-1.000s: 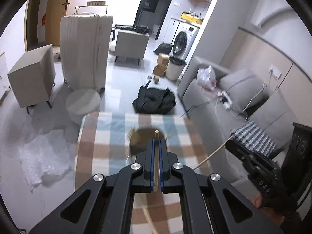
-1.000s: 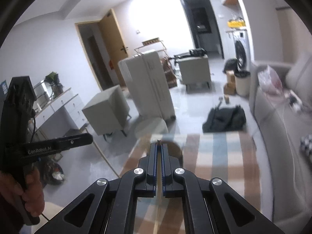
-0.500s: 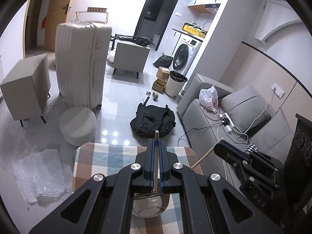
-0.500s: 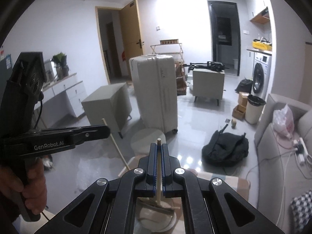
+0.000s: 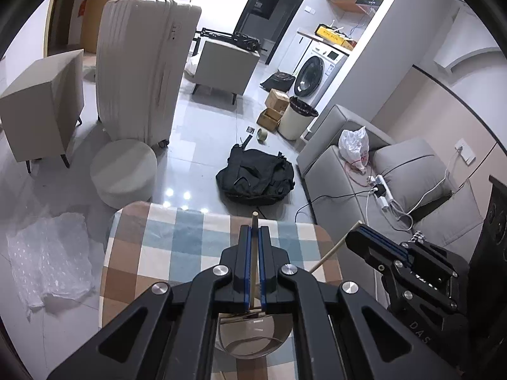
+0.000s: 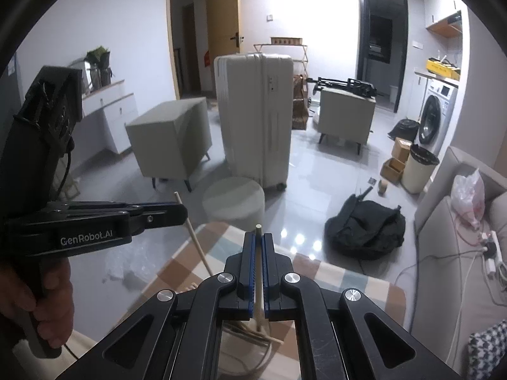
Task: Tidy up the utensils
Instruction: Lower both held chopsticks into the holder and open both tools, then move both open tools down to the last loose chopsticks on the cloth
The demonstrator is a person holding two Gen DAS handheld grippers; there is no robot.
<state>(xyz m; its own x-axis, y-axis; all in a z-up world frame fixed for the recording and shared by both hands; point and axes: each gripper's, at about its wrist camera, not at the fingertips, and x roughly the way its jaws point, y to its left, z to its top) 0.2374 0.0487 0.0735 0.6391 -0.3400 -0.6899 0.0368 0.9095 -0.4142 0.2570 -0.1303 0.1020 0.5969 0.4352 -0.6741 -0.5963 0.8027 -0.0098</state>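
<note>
My left gripper (image 5: 254, 232) is shut on a thin wooden stick utensil (image 5: 253, 218) that runs between its blue pads down toward a clear glass container (image 5: 253, 335) on the checked tablecloth (image 5: 177, 247). My right gripper (image 6: 258, 239) is shut on a second wooden stick (image 6: 258, 231) above the same glass (image 6: 247, 348), which holds several wooden utensils. Each gripper shows in the other's view: the right gripper (image 5: 358, 237) with its stick (image 5: 336, 250), the left gripper (image 6: 177, 212) with its stick (image 6: 196, 240).
The checked table's far edge (image 5: 221, 213) drops to a tiled floor with a round stool (image 5: 123, 171), a black bag (image 5: 256, 177), a white suitcase (image 5: 142, 72) and bubble wrap (image 5: 47, 253). A grey sofa (image 5: 396, 183) runs along the right.
Both grippers have tilted up and drawn back over the glass, each still holding its stick. The table now fills less of each view and the glass shows under the jaws.
</note>
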